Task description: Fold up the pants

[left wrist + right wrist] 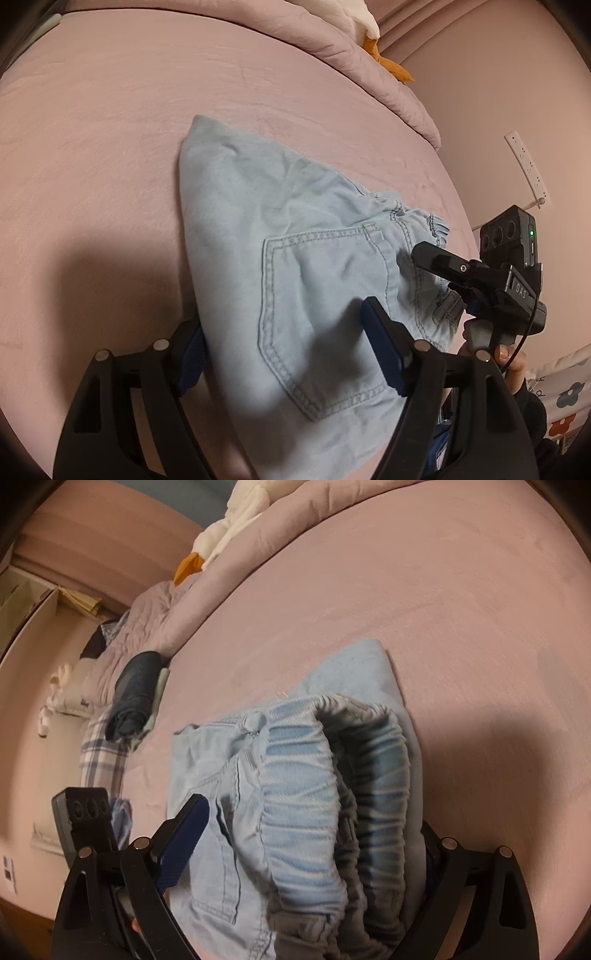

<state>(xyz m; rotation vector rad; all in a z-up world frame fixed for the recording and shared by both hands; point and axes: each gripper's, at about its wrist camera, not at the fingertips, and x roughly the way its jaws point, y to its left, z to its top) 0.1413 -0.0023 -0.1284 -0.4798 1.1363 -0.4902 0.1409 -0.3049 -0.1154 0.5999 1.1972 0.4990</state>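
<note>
We reckon we're a good way through this one. The pants (295, 266) already lie as a compact, doubled-up bundle on the pink bed (110, 147), so the long folds look done; what's left, by our guess, is one more fold or just a tidy-up of the waistband (332, 775), which bunches up and gapes open rather than lying flat.

Our left claw (284, 350) is spread wide, with the pocket side of the bundle sitting right between its blue pads (380, 354), touching or nearly so. Our right claw (314, 849) also looks spread, straddling the elastic waistband end, though its far finger is mostly hidden behind the cloth, so we can't swear it isn't nipping anything.

The pants are light blue, soft denim-ish, a bit creased, with a stitched back pocket (325, 325) facing up and a gathered elastic waist with a grey inside.
</note>
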